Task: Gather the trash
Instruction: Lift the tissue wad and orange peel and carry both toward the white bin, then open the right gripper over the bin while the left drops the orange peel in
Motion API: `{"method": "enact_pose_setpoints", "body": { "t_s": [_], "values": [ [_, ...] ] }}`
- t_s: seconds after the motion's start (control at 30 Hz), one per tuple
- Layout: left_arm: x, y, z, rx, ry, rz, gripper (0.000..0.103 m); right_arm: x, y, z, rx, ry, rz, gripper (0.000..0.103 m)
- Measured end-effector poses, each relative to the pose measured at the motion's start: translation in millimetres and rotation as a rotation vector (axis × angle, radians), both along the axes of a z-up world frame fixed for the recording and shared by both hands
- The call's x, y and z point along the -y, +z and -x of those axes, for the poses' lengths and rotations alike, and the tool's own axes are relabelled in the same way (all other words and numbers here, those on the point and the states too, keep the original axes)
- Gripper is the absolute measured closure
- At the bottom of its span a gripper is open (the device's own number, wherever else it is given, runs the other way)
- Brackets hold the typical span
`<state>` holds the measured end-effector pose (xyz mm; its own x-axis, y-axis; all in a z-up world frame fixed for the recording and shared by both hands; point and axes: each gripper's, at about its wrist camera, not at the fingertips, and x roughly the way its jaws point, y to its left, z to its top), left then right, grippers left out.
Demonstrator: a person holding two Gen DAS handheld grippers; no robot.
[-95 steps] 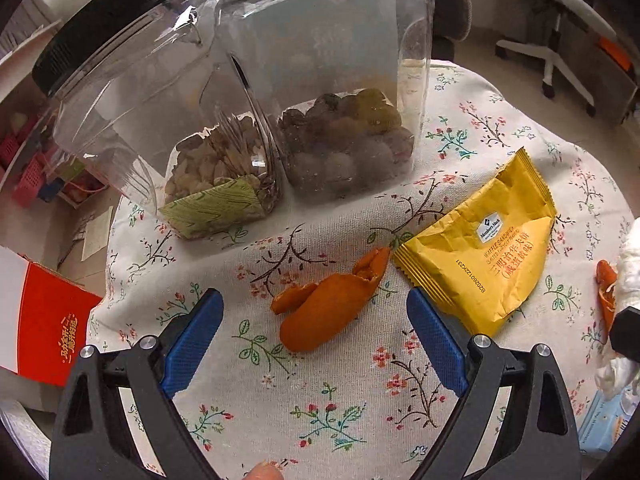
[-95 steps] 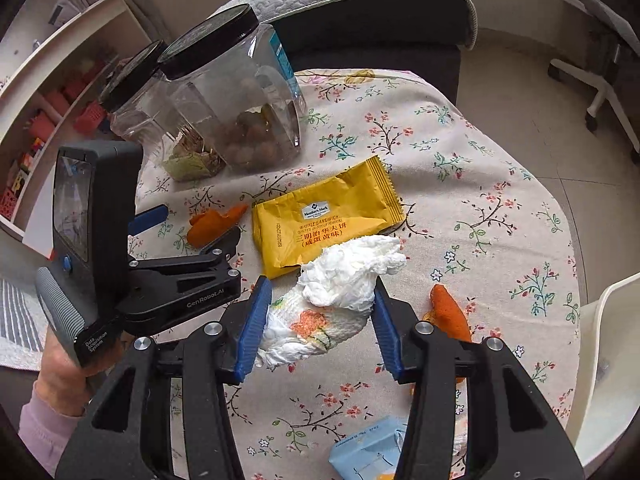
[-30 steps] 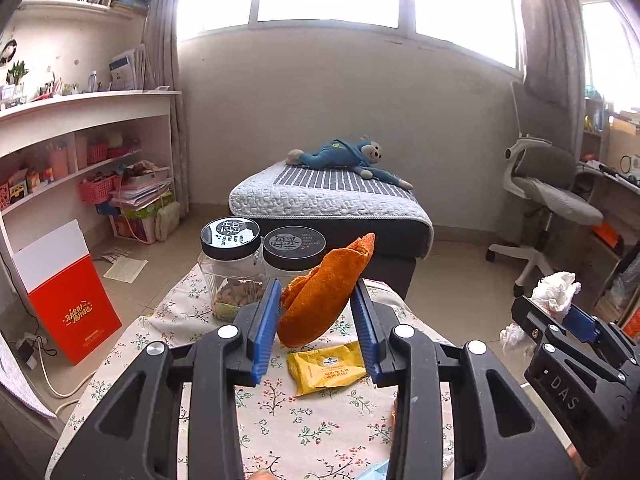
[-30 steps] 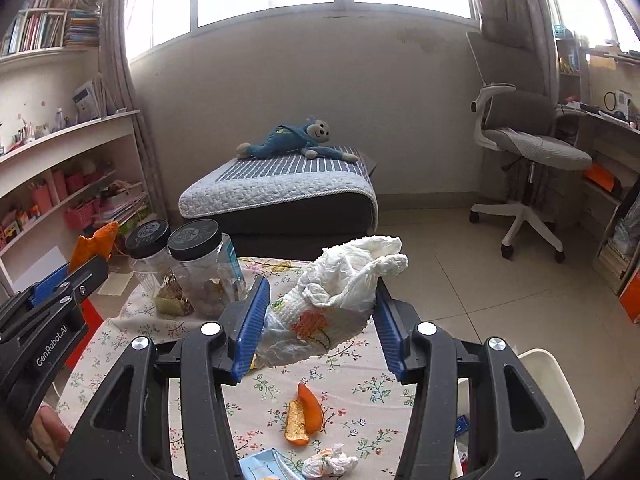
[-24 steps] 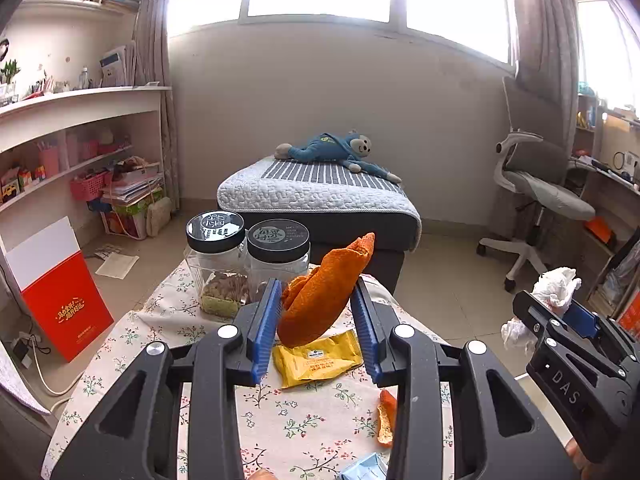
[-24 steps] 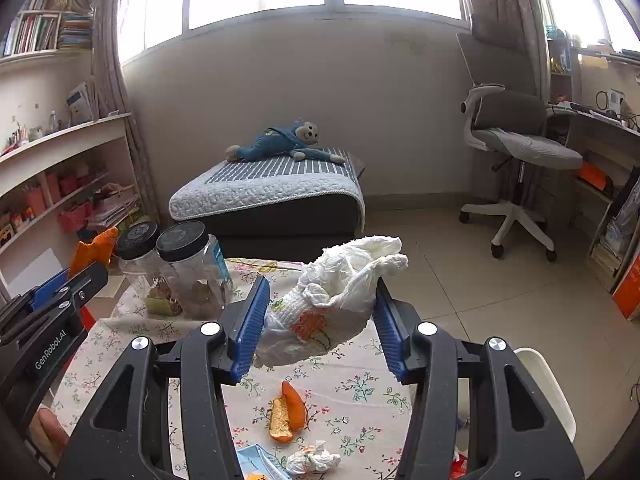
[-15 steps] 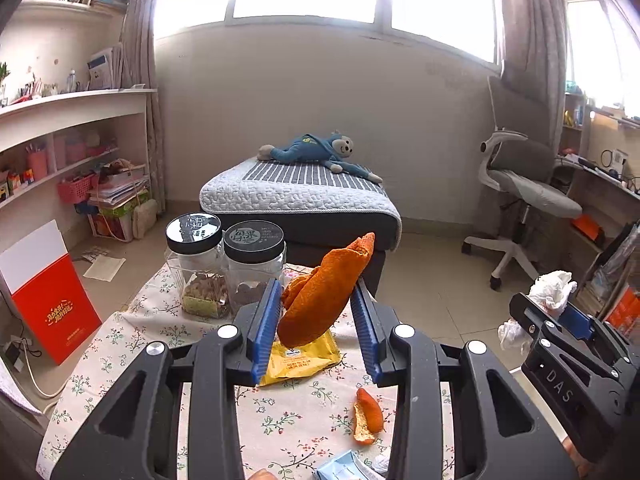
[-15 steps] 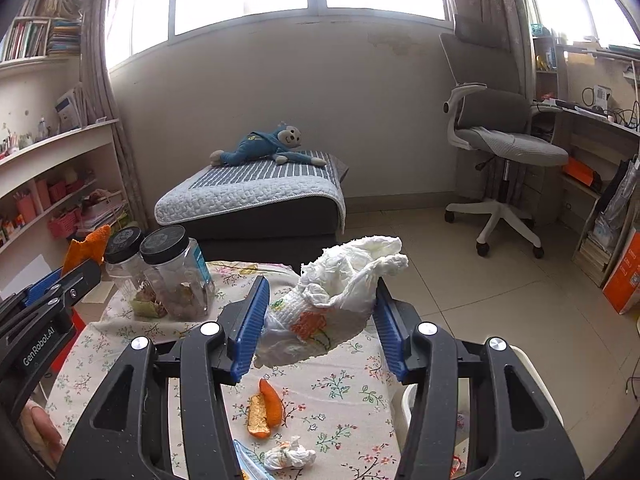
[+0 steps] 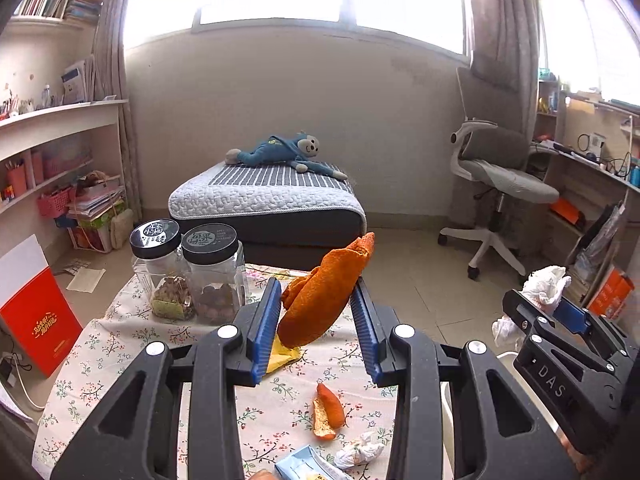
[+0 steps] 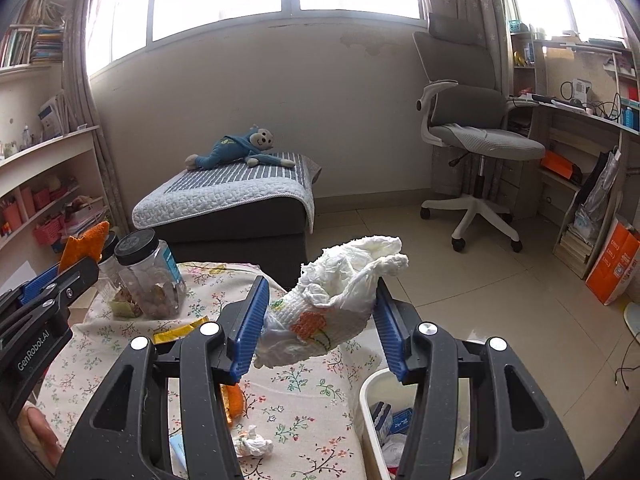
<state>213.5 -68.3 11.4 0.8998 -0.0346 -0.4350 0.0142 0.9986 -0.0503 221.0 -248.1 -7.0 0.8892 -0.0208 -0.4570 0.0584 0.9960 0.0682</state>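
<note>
My left gripper (image 9: 316, 326) is shut on a large orange peel (image 9: 326, 300) and holds it high above the floral table (image 9: 120, 336). My right gripper (image 10: 320, 322) is shut on a crumpled white tissue (image 10: 332, 300), held above the table's right edge, beside the white trash bin (image 10: 370, 390). The right gripper with its tissue also shows in the left wrist view (image 9: 548, 292). On the table lie a second orange peel (image 9: 328, 412), a yellow snack wrapper (image 9: 282, 356), a small tissue ball (image 9: 360, 448) and a blue packet (image 9: 302, 464).
Two clear jars with black lids (image 9: 200, 272) stand at the table's far left. A bed with a blue plush monkey (image 9: 276, 152) lies beyond. An office chair (image 9: 496, 184) and a desk stand to the right, shelves and a red box (image 9: 36, 320) to the left.
Both grippers closed on their items and lifted them off the table. Over the last second both views have panned right, and the white bin has come into the right wrist view.
</note>
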Motion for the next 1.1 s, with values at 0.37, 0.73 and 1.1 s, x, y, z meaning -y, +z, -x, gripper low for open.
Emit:
{"method": "enact_pose_setpoints", "body": {
  "t_s": [0.37, 0.73, 1.1],
  "values": [
    [47, -6, 7, -0.003, -0.085, -0.031, 0.066, 45, -5, 6, -0.024, -0.091, -0.009, 0.054],
    [87, -15, 9, -0.013, -0.161, -0.054, 0.066, 84, -17, 8, -0.059, -0.182, -0.025, 0.053],
    [137, -20, 3, -0.025, -0.275, -0.05, 0.066, 139, -21, 32, -0.034, -0.415, -0.058, 0.012]
  ]
}}
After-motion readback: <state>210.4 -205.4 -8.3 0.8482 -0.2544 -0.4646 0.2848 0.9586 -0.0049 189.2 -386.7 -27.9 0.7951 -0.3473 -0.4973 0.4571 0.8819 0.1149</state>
